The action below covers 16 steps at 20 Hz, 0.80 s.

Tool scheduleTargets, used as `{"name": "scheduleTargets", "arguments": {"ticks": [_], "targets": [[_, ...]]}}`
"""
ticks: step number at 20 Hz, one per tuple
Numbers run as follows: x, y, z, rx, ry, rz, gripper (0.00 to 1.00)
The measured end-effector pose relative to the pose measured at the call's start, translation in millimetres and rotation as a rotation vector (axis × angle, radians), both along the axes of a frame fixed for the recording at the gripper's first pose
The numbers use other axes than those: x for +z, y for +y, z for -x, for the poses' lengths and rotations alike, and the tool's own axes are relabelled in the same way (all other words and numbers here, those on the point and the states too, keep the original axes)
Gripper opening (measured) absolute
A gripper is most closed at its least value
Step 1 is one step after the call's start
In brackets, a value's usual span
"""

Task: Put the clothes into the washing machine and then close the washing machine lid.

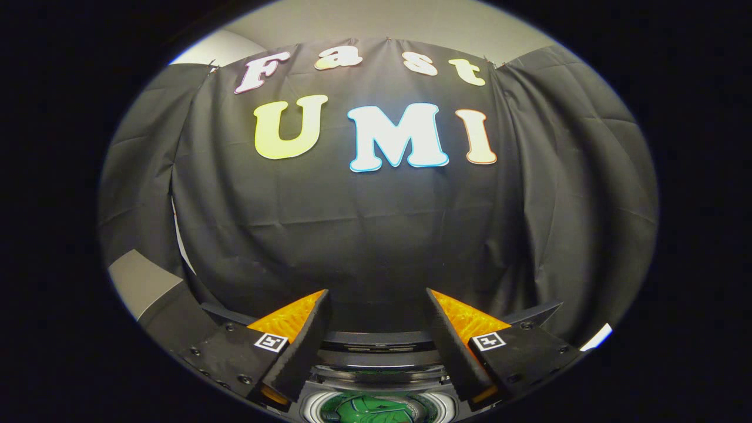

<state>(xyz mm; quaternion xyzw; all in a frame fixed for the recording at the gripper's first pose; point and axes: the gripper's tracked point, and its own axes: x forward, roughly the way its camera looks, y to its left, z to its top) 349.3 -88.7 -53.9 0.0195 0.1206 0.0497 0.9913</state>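
A round white-rimmed washing machine drum (379, 405) lies open below the parted fingers, with crumpled green clothes (376, 409) inside.

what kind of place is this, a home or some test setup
Likely a staged recording booth, not a home: black cloth wall hung as backdrop, a washing machine below the open gripper, with green clothes in its drum.

I can see just a sliver of the washing machine (376, 346) below and between my gripper's (376, 305) spread fingers; the fingers cover its sides. The drum opening is cut off at the bottom, so I can make out merely part of the green clothes (376, 408) inside, too little to tell what garment it is. The lid (376, 338) shows as a dark band, its position unclear.
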Motion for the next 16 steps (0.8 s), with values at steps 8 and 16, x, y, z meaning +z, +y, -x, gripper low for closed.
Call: {"name": "scheduleTargets", "arguments": {"ticks": [8, 16], "targets": [[-6, -1, 41, 0.003, -0.007, 0.002, 0.98], [-16, -3, 73, -0.008, -0.039, -0.003, 0.98]]}}
